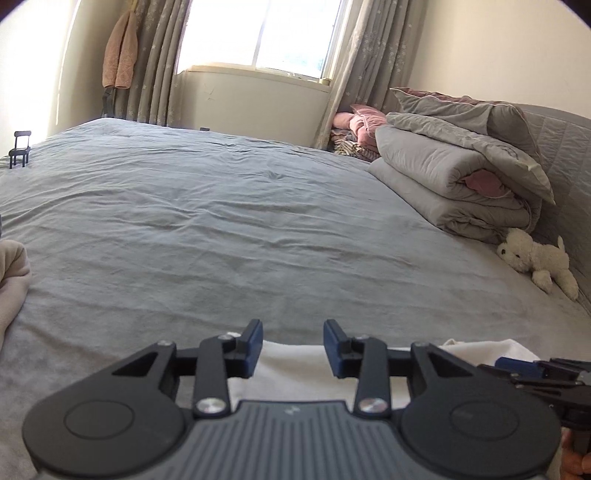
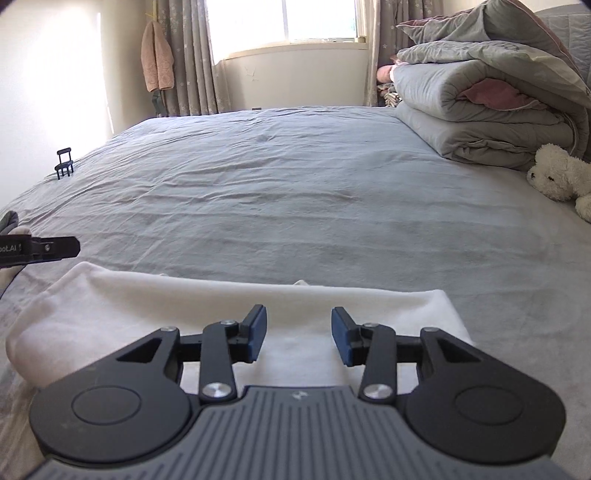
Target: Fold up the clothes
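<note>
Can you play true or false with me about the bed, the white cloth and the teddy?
1. The white cloth lies on the grey bed. True.
2. The right gripper is pinching the cloth. False: its jaws are open, nothing between them.
3. The left gripper is open. True.
4. The white plush toy sits on top of the folded duvet. False: it lies on the bed beside it.
5. The curtains are shut over the window. False: they hang at the sides.
</note>
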A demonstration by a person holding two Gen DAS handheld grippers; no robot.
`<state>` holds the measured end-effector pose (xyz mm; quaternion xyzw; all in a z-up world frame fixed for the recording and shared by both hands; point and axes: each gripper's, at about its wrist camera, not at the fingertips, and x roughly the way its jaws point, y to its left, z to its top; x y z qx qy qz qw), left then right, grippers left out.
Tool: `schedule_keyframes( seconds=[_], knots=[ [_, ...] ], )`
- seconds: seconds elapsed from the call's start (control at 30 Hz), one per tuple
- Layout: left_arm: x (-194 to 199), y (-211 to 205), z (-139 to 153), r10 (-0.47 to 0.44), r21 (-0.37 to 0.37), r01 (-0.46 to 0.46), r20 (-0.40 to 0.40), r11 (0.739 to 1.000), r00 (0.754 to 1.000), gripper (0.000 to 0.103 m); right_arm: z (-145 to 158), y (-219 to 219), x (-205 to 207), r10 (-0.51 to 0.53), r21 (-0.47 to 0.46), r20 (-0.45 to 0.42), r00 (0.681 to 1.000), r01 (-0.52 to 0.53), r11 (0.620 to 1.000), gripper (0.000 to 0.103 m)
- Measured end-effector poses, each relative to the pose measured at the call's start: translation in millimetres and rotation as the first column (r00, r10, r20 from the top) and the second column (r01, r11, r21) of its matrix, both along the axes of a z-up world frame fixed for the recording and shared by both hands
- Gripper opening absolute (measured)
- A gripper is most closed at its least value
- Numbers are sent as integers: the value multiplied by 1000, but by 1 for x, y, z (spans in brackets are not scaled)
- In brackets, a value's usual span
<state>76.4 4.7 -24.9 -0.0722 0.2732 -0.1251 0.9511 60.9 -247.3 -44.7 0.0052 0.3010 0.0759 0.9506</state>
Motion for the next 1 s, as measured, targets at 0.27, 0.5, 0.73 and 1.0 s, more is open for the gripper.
schedule_keyframes(
  seconds=[0.27, 0.5, 0.73, 1.0],
  knots=[
    [-9, -7, -39, -83, 136, 89, -48, 987, 995, 37, -22, -3, -15, 81, -76, 43, 996, -78, 994, 54],
    [-26, 25, -42, -109, 193, 107, -5, 975, 994, 35, -23, -41, -24, 23, -96, 69, 997, -17, 995, 53],
    [-20, 43, -33, -24, 135, 25, -13, 991, 1000, 52, -15, -55, -23, -64, -70, 78, 995, 70, 995, 55],
    [-1, 16, -20, -44, 130, 38, 41, 991, 998, 40, -6, -51, 0, -131, -13, 102, 986, 133, 991, 55]
  ],
)
